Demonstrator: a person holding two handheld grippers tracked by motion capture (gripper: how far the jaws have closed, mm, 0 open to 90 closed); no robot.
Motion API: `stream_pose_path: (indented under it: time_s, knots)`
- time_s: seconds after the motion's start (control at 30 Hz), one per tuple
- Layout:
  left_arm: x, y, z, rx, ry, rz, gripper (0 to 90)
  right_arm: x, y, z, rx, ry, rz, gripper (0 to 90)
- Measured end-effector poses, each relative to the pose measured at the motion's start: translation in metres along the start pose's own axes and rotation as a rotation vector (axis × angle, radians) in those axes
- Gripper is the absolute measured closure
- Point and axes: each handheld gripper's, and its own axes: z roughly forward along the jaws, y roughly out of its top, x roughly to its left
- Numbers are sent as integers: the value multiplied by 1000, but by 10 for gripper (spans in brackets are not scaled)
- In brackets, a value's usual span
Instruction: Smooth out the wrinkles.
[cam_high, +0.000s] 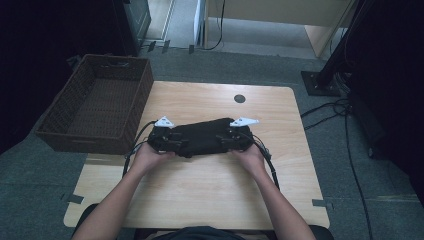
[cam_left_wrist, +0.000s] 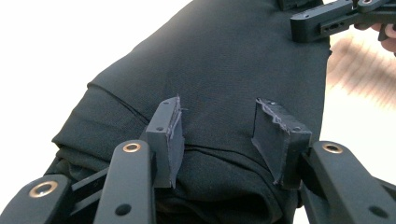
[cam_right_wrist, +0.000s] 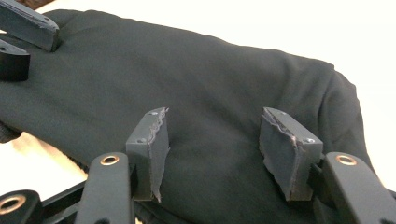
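Note:
A folded black garment (cam_high: 202, 134) lies across the middle of the wooden table (cam_high: 200, 200). My left gripper (cam_high: 171, 142) rests at its left end and my right gripper (cam_high: 231, 140) at its right end, each held by a hand. In the left gripper view the jaws (cam_left_wrist: 219, 126) stand apart over the black cloth (cam_left_wrist: 224, 56), a fold running beneath them, pads not pressing. The right gripper's jaws (cam_right_wrist: 212, 135) are likewise spread above the smooth cloth (cam_right_wrist: 187, 70). Each gripper view catches the other gripper's black jaws at the far end of the cloth (cam_left_wrist: 336, 16) (cam_right_wrist: 23, 32).
A dark woven basket (cam_high: 95, 100) sits at the table's left rear corner, overhanging it. A small black round cap (cam_high: 239, 98) is set in the tabletop behind the garment. Cables (cam_high: 345, 130) trail over the carpet at the right, near a stand base (cam_high: 320, 82).

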Motion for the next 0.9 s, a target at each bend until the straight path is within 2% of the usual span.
stream_pose_path:
  time_s: [0.1,0.2,0.27,0.3,0.37,0.43,0.47,0.5,0.63,0.73,0.83,0.9]
  knots:
    - [-2,-2,-1,2,2,-1,519,-5,-4,-6,4,-12,2,422]
    - [-5,-4,1,-1,4,-2,517,-9,-11,-11,-2,4,48,422]
    - [-8,-4,1,1,11,6,517,-9,-12,-11,-5,7,58,422]
    - [-11,-4,1,3,16,17,516,-8,-15,-13,-9,2,55,421]
    - [-12,-3,0,-2,-2,-5,505,-8,-17,-16,-20,-4,49,424]
    - [-14,-2,-1,-5,-3,-5,479,-7,-20,-21,-40,-45,34,474]
    - [-15,-1,-2,-3,2,6,479,-7,-20,-21,-40,-45,34,474]
    - [-17,3,-5,0,21,31,462,-4,-16,-27,-34,-66,36,506]
    - [-18,13,-11,-5,31,40,434,6,-7,-36,-65,-72,24,508]
    - [-13,24,-17,-32,11,15,433,20,4,-37,-59,-51,7,504]
    - [-8,29,-17,-35,21,15,437,26,6,-33,-68,-30,21,500]
    - [2,34,-15,-50,4,-9,476,33,7,-26,-62,-5,31,489]
